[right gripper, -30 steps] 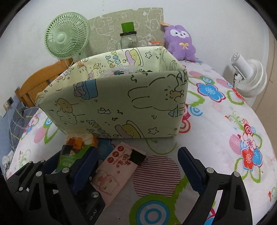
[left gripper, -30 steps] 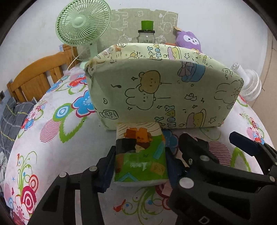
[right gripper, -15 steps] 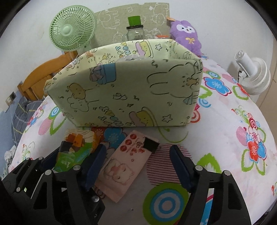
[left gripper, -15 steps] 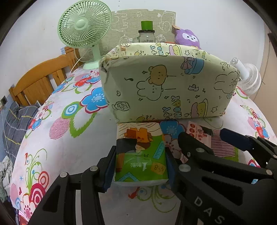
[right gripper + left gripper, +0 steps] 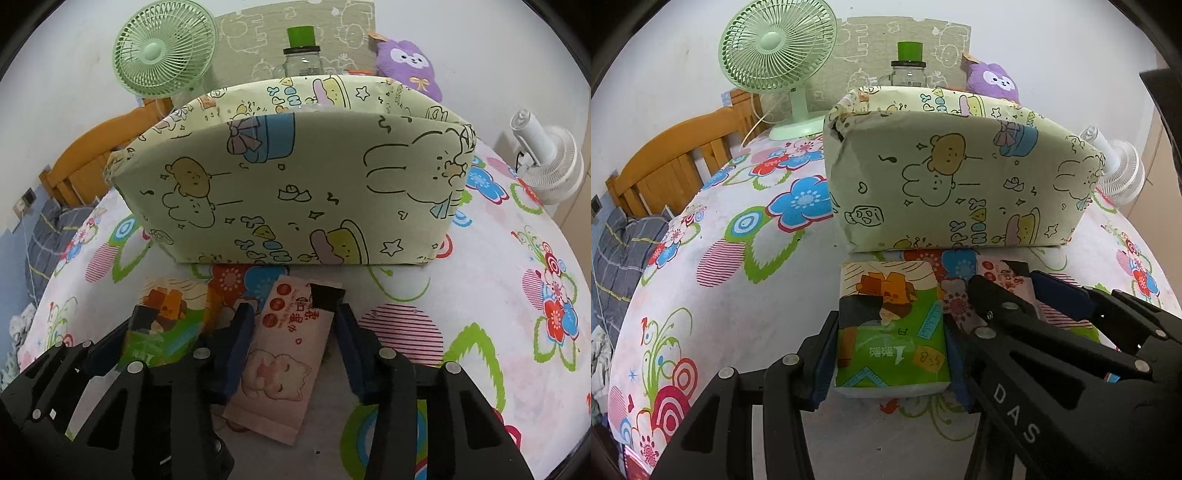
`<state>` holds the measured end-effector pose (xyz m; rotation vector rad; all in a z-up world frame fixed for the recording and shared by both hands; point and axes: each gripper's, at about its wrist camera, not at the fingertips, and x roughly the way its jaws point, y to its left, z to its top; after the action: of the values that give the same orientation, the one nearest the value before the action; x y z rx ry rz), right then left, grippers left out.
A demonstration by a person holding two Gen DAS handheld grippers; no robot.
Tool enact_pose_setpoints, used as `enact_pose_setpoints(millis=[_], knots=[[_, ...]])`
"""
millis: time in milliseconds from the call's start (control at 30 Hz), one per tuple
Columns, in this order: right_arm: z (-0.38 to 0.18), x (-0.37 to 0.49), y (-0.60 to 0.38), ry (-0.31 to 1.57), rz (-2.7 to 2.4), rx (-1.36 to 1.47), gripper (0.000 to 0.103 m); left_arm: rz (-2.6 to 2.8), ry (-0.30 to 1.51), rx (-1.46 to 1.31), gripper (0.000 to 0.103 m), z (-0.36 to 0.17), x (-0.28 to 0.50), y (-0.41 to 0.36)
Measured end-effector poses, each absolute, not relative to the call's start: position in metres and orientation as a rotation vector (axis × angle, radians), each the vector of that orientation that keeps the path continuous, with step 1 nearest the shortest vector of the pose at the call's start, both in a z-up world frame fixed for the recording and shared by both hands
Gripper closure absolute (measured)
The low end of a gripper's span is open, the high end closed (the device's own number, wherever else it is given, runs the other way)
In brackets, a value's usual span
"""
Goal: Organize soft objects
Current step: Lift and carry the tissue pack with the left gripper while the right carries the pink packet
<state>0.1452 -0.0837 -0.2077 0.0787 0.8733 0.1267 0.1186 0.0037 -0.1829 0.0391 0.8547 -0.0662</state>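
A green tissue pack [image 5: 890,332] lies on the floral cloth just in front of a pale green cartoon-print fabric box [image 5: 960,184]. My left gripper [image 5: 890,358] is shut on it, a pad against each long side. To its right a pink wet-wipe pack [image 5: 284,354] with a cat print lies aslant before the same box [image 5: 295,192]. My right gripper [image 5: 293,343] straddles that pack and its jaws are closing. The left pad is at the pack's edge, and a thin gap remains at the right pad. The green pack [image 5: 162,332] also shows in the right wrist view.
Behind the box stand a green desk fan [image 5: 775,55], a glass jar with a green lid [image 5: 908,70] and a purple plush [image 5: 993,81]. A white fan [image 5: 546,166] sits at the right edge. A wooden frame [image 5: 672,162] and a grey checked cloth lie off to the left.
The right gripper's jaws have narrowed from wide open to close around the pink pack, and it has edged toward the box. The left gripper keeps its hold on the green pack.
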Motion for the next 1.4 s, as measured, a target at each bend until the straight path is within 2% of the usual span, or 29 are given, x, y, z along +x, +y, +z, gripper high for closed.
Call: enact_pose_setpoints(millis=[500, 1400], knots=[[-0.193, 0.129, -0.095, 0.838, 0.13, 0.1, 0.06, -0.095, 0.821, 0.021, 0.05, -0.172, 0.107, -0.004], [-0.132, 0.099, -0.118, 0.7, 0.125, 0.121, 0.06, -0.112, 0.691, 0.036, 0.05, -0.115, 0.079, -0.024]])
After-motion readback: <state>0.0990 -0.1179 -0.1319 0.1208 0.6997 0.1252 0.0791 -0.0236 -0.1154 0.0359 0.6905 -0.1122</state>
